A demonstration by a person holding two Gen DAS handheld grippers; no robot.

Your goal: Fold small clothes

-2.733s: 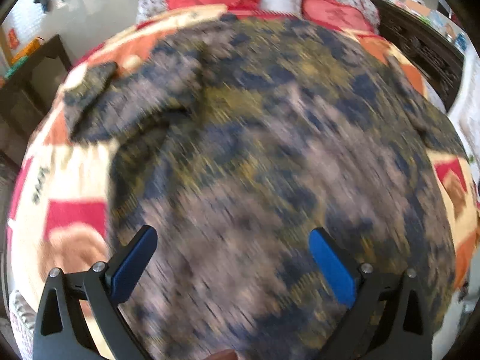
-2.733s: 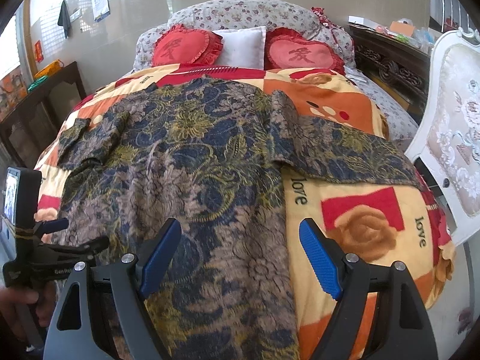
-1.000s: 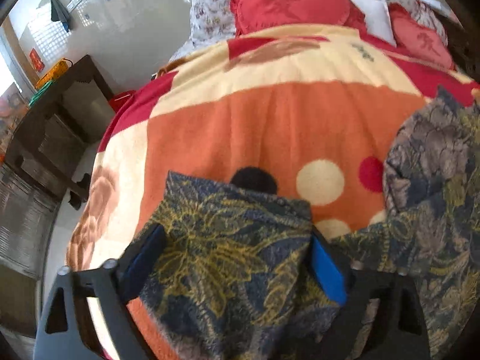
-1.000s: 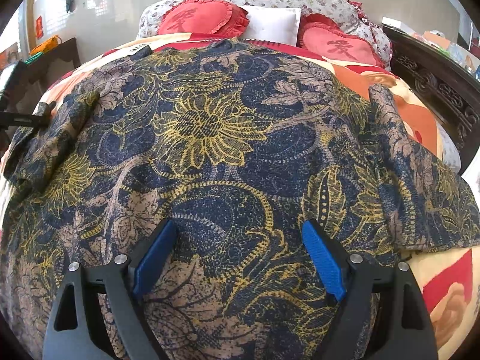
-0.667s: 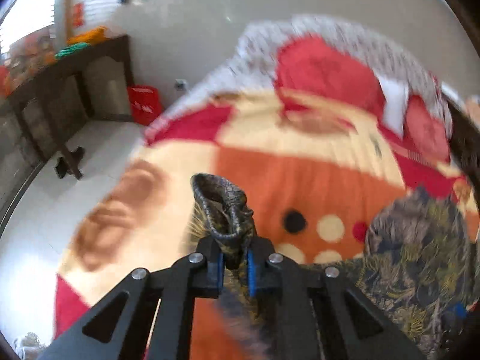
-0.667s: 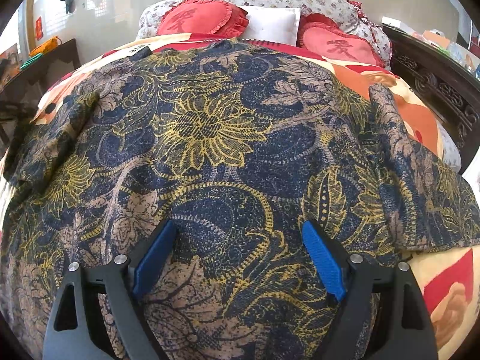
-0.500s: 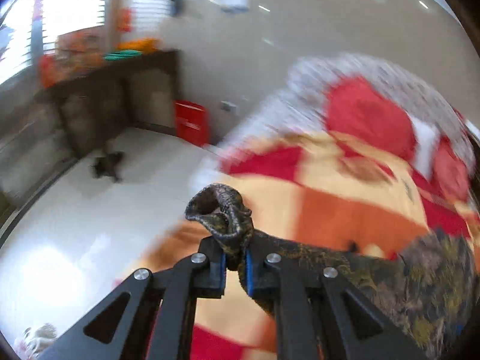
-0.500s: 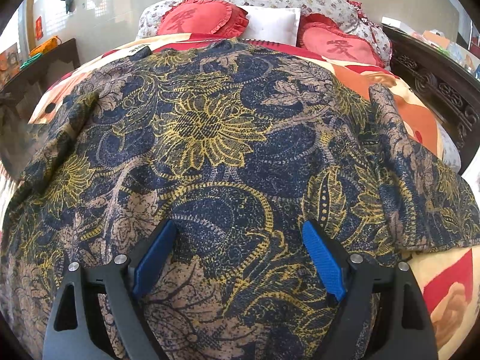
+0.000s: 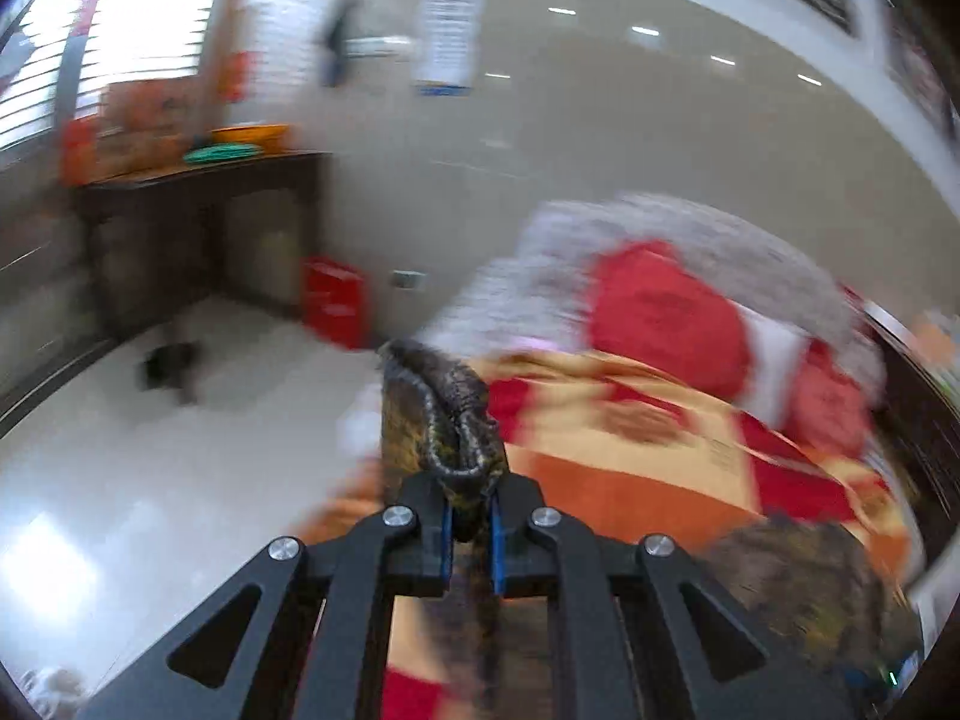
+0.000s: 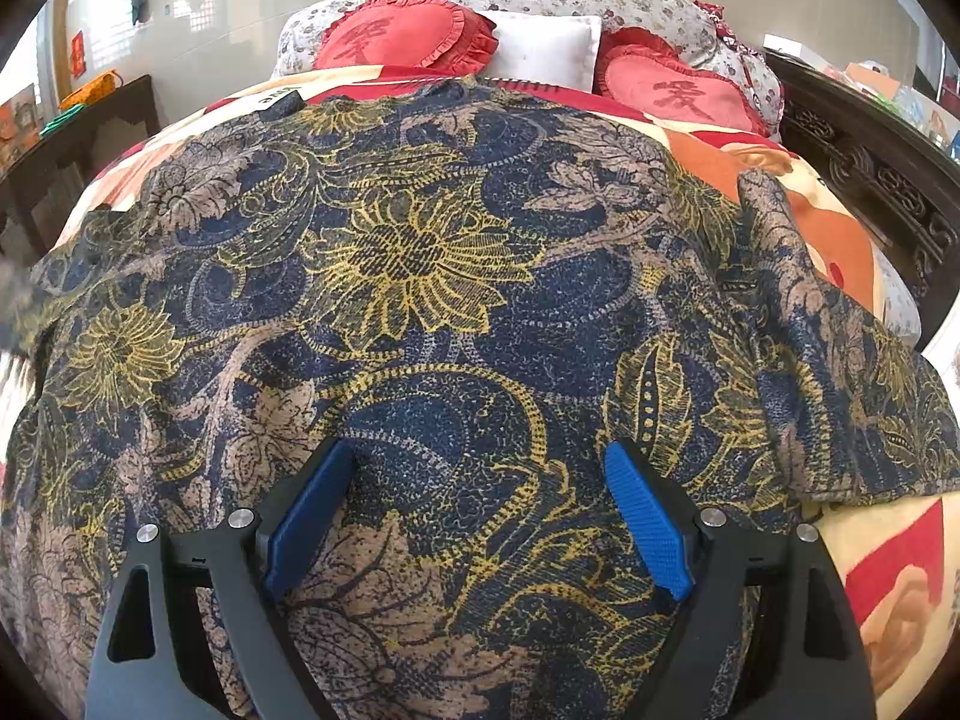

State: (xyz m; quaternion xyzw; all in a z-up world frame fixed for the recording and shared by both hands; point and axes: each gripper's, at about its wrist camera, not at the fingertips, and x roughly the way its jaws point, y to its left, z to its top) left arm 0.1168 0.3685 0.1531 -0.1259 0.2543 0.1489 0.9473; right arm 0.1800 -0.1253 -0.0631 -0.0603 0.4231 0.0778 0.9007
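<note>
Shirt (image 10: 432, 312) in navy, tan and yellow flowers lies spread flat over the orange and red blanket (image 10: 840, 240) on the bed, its collar toward the far red pillows (image 10: 408, 36). We hold our right gripper (image 10: 474, 510) low over the near middle of it, blue fingers wide apart and gripping nothing. Our left gripper (image 9: 468, 531) has its fingers clamped together on a bunched sleeve end (image 9: 444, 414), lifted off the blanket at the bed's left side, though that view is blurred.

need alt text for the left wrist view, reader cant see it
The left tool is shut on a bunched fold of the dark floral garment, lifted above an orange and red blanket. Behind, blurred by motion, are red pillows, a white floor and a dark sideboard.
</note>
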